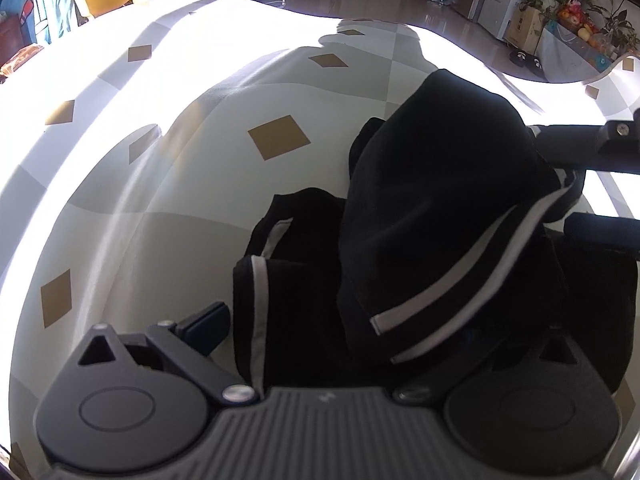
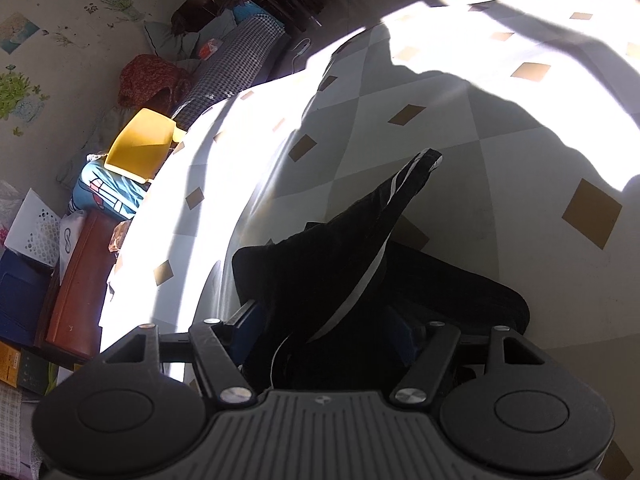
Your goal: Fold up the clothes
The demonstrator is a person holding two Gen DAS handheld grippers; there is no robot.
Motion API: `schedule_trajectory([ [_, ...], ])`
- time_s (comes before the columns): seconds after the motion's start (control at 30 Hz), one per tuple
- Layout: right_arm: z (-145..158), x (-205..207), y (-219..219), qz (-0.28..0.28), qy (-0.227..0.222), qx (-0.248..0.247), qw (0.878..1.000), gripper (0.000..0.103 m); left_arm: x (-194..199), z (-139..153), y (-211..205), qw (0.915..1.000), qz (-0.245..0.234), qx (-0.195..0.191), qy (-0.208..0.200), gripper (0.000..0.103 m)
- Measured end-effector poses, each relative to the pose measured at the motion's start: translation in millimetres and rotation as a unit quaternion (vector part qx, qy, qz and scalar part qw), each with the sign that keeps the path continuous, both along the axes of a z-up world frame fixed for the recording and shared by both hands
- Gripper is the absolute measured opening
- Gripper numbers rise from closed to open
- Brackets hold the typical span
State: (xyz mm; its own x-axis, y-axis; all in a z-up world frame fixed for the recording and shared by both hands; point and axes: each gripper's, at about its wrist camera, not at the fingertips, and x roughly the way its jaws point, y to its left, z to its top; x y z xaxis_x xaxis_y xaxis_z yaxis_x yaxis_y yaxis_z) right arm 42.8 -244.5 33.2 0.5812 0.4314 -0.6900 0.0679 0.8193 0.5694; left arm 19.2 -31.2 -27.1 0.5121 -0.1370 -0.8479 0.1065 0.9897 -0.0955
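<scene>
Between the fingers of the left gripper lies a bunched section of the black garment; the left blue pad stands clear of the cloth and the right finger is hidden under it, so whether this gripper is clamped cannot be determined. The right gripper has dark cloth filling the space between its fingers and rising out of it in a taut peak; judged from that tension, it is clamped on the garment. In the left wrist view, the right gripper's fingers enter from the right edge and meet the cloth there.

Outward from both grippers, the garment, black with a white stripe, forms a raised, crumpled heap. One striped end points away toward the far side of the table. The rest sags onto the checked tablecloth near the near edge.

Task status, as a judgement: early. No flat, squared fold is visible. Remaining work: spread the garment flat, align its edges, then fold.
</scene>
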Motion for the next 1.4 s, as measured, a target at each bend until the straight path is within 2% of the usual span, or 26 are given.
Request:
schedule_trajectory([
  [0.23, -15.3, 18.6, 5.3, -0.025, -0.008, 0.007, 1.000, 0.067, 0.3, -0.6, -0.3, 1.0000, -0.005, 0.003, -0.003, 0.103],
  [0.43, -9.0, 18.8, 17.3, -0.006, -0.040, -0.004, 0.999, 0.042, -3.7, 10.1, -1.9, 0.9995, -0.012, 0.015, -0.026, 0.103],
  [0.5, -4.0, 16.8, 20.8, 0.006, -0.053, -0.002, 0.999, 0.037, -6.2, 18.9, -0.5, 0.9990, -0.013, 0.017, -0.040, 0.103],
  [0.67, 6.8, 11.1, 29.0, 0.043, -0.078, 0.018, 0.996, 0.025, -14.5, 39.9, 8.4, 0.9975, -0.015, -0.007, -0.068, 0.103],
  [0.9, 27.2, -3.0, 55.4, 0.140, -0.117, 0.036, 0.983, 0.025, -31.5, 58.7, 12.0, 0.9940, -0.032, -0.002, -0.104, 0.103],
  [1.07, 30.7, -13.3, 73.4, 0.207, -0.113, 0.029, 0.972, 0.026, -42.8, 67.7, 14.7, 0.9909, -0.035, -0.001, -0.130, 0.103],
  [1.2, 29.1, -19.7, 81.0, 0.232, -0.101, 0.023, 0.967, 0.028, -45.7, 66.2, 13.9, 0.9907, -0.028, 0.009, -0.133, 0.103],
  [1.27, 28.5, -22.0, 80.8, 0.231, -0.096, 0.019, 0.968, 0.031, -43.3, 62.5, 16.9, 0.9920, -0.012, 0.011, -0.125, 0.103],
  [1.33, 28.8, -24.4, 78.8, 0.229, -0.091, 0.010, 0.969, 0.044, -36.6, 57.2, 23.5, 0.9938, 0.017, 0.017, -0.109, 0.101],
  [1.4, 29.4, -26.9, 75.9, 0.228, -0.088, 0.003, 0.970, 0.049, -29.4, 51.9, 32.9, 0.9944, 0.046, 0.021, -0.093, 0.100],
])
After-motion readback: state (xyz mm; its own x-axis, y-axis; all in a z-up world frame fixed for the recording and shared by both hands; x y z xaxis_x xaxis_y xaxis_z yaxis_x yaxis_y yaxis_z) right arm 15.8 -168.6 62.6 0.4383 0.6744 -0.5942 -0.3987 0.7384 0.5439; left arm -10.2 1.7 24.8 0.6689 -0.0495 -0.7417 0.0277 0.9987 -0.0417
